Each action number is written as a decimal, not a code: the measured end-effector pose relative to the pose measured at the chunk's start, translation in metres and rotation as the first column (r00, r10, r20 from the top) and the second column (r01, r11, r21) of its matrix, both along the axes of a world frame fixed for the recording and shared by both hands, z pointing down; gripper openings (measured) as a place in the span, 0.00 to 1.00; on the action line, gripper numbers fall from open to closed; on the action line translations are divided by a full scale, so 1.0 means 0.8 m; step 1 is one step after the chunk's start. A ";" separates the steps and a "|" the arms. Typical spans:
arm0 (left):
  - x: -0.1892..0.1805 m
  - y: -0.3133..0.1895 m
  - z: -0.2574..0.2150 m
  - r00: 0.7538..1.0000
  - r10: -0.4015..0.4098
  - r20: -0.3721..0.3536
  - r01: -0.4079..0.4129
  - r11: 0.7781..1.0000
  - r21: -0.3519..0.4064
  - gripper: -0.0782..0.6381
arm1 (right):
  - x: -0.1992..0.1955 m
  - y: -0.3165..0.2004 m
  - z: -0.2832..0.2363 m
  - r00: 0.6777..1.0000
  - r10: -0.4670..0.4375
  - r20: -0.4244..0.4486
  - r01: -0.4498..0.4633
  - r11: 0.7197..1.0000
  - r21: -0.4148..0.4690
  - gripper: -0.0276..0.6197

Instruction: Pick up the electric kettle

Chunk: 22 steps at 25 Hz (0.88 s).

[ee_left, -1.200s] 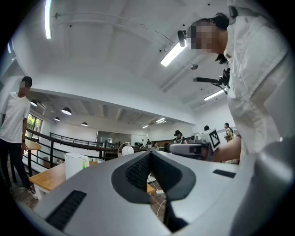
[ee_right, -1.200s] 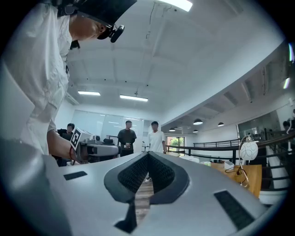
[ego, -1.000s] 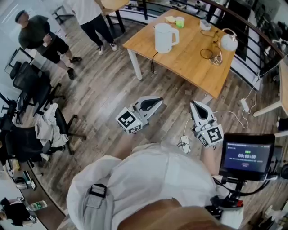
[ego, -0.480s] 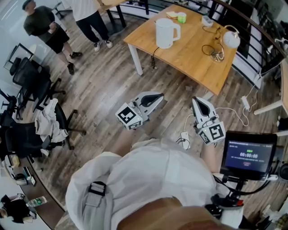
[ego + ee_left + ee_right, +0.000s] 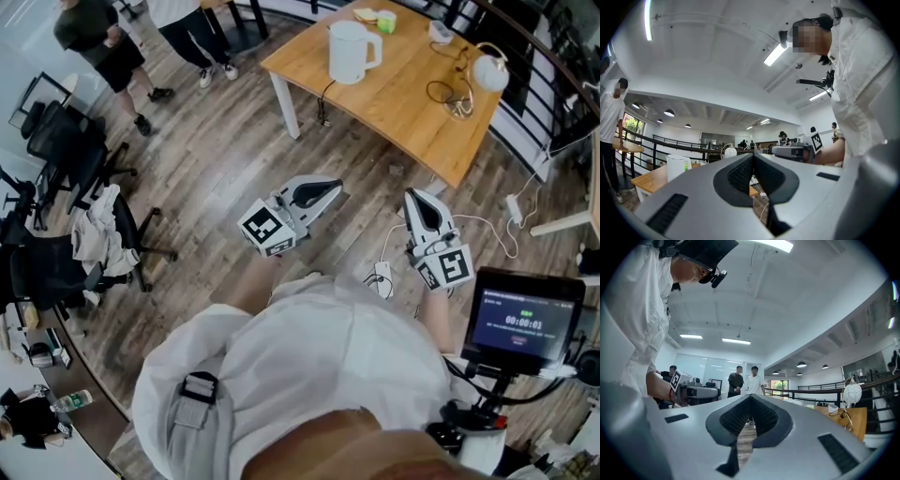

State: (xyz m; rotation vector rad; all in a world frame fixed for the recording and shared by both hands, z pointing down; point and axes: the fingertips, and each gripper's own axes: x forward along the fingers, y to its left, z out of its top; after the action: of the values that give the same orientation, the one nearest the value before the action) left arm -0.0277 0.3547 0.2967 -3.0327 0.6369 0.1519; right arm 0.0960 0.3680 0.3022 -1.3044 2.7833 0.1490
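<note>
- The electric kettle [image 5: 352,52] stands upright on the wooden table [image 5: 394,117], at twelve o'clock, well apart from both grippers.
- The left gripper [image 5: 330,186] and right gripper [image 5: 413,196] are both closed and empty.
- The approach is not yet begun; the next move probably calls for stepping closer, opening one gripper's jaws and taking the handle.

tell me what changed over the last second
Only the head view drifted: the electric kettle, table and bystanders sit slightly higher in the picture. Nothing was taken hold of or let go. The left gripper and right gripper stay shut, empty, short of the table.
</note>
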 end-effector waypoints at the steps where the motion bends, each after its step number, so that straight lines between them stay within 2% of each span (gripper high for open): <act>1: -0.002 0.002 0.001 1.000 -0.003 0.001 0.003 1.000 0.000 0.12 | -0.001 0.001 0.001 1.000 -0.003 0.000 0.003 1.000 -0.002 0.06; 5: -0.002 0.007 0.005 1.000 -0.021 0.004 0.021 1.000 -0.002 0.12 | 0.000 0.004 0.006 1.000 -0.020 -0.001 0.020 1.000 -0.005 0.06; 10: 0.064 -0.012 0.013 0.998 -0.054 0.023 0.055 0.998 -0.022 0.12 | 0.066 -0.020 0.016 0.998 -0.061 0.009 0.061 0.998 -0.025 0.06; 12: 0.075 -0.017 0.015 0.998 -0.056 0.021 0.057 0.998 -0.023 0.12 | 0.076 -0.028 0.018 0.998 -0.066 0.007 0.066 0.997 -0.029 0.06; 22: 0.074 -0.020 0.010 0.998 -0.062 0.030 0.062 0.998 -0.010 0.12 | 0.071 -0.035 0.014 0.997 -0.081 0.014 0.081 0.996 -0.024 0.06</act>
State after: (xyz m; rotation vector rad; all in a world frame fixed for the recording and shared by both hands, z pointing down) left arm 0.0315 0.3387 0.3044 -3.0157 0.7307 0.1018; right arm 0.1530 0.3402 0.3131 -1.1907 2.8298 0.1019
